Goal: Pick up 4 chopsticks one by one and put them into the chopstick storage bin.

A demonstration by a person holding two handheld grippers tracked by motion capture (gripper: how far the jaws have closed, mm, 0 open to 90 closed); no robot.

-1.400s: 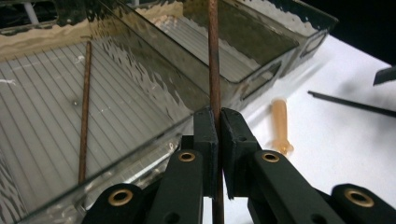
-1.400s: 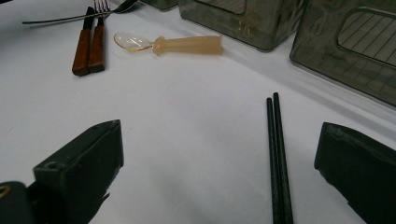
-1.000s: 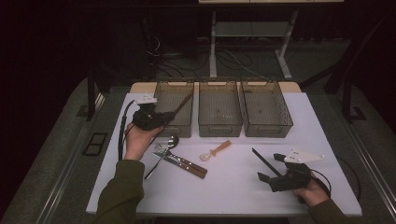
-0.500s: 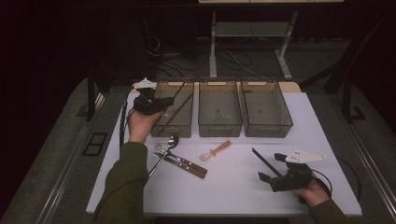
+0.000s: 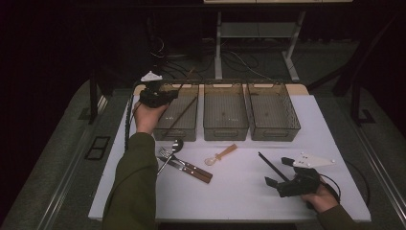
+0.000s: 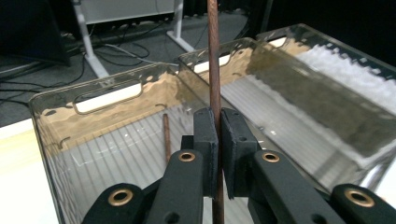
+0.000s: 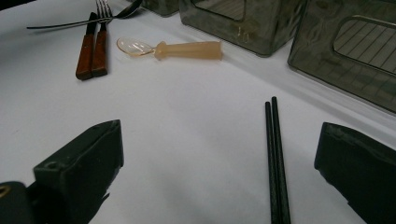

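**Left tongs pinching a brown chopstick over the left bin; right tongs spread, idle**

High view: left gripper (image 5: 165,97) sits upper left of frame, at the near-left corner of the left bin (image 5: 165,132), jaws pressed on a brown chopstick (image 5: 183,82) that angles up toward frame top. A second brown stick (image 5: 181,114) already lies inside that bin. Right gripper (image 5: 277,173) is lower right, jaws apart, next to the black chopsticks (image 5: 271,166).

Left gripper view: pads clamp the brown chopstick (image 6: 214,70) at frame centre, stick upright, bin floor below, the other stick (image 6: 166,137) lying lower left.

Right gripper view: jaws wide, black chopsticks (image 7: 275,158) between them on the table, untouched. Plastic spoon (image 7: 180,49) and wooden-handled cutlery (image 7: 91,49) upper left.

Step, my read: dropping the stick in the bin. Next: tilt it level over the bin, then release.
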